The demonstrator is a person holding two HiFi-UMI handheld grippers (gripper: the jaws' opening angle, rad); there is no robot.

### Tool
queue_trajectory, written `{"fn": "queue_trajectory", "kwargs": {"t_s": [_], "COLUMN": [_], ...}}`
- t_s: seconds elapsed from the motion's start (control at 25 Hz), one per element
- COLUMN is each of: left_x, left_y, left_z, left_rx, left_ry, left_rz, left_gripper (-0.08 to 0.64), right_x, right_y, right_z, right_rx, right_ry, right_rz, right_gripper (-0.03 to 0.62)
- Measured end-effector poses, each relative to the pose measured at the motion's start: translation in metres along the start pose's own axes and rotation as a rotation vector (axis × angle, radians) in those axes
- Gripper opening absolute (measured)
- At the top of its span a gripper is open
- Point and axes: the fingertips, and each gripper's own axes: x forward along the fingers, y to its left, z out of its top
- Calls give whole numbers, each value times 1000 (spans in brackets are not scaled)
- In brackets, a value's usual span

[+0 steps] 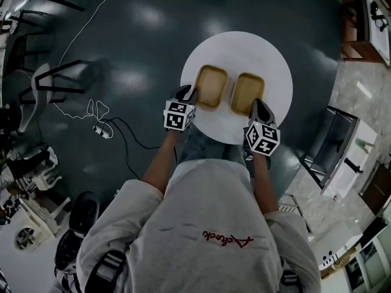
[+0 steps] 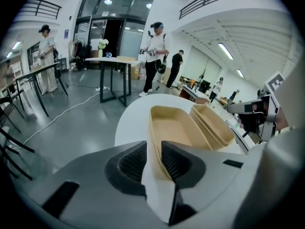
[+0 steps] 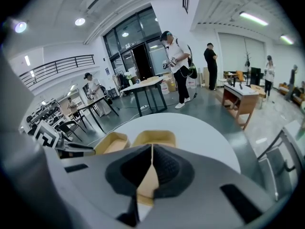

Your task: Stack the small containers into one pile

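Writing: red script on grey sweatshirt, unreadable.
Surface: round white table on glossy dark floor; open hall with bystanders.
Left container lies at the table's 9 o'clock, right container just beside it.
Left gripper is released, its jaws straddling the left container's 8 o'clock rim.
Right gripper is clenched on the right container's 5 o'clock rim.
White cable lies on the floor.

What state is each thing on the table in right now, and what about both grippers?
table: holds two containers.
left container: upright, empty, not stacked.
right container: upright, empty, beside the left container, near rim pinched.
left gripper: open, straddling the left container's near wall.
right gripper: shut on the right container's rim.
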Motion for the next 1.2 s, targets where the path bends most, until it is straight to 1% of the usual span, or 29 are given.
{"fn": "queue_trajectory", "kwargs": {"t_s": [0.24, 0.36, 0.6, 0.8, 1.0, 1.2], "left_x": [6, 6, -7, -22, -41, -43], "left_y": [0, 0, -10, -24, -43, -73], "left_z": [-7, -5, 7, 24, 42, 59], "left_rx": [-36, -70, -117, -150, -157, -154], "left_ry": [37, 32, -30, -98, -162, -202], "left_rz": [26, 26, 25, 26, 16, -17], "left_gripper": [29, 25, 21, 21, 21, 21], "right_x": [-3, -3, -10, -17, -31, -44], "right_y": [-9, -11, -16, -25, -28, -40], "right_z": [-1, 0, 0, 3, 7, 11], "right_rx": [5, 4, 8, 10, 10, 13], "right_ry": [0, -1, -8, -25, -45, -63], "right_rz": [-12, -13, -14, -18, -23, -29], "right_gripper": [26, 26, 26, 26, 26, 26]}}
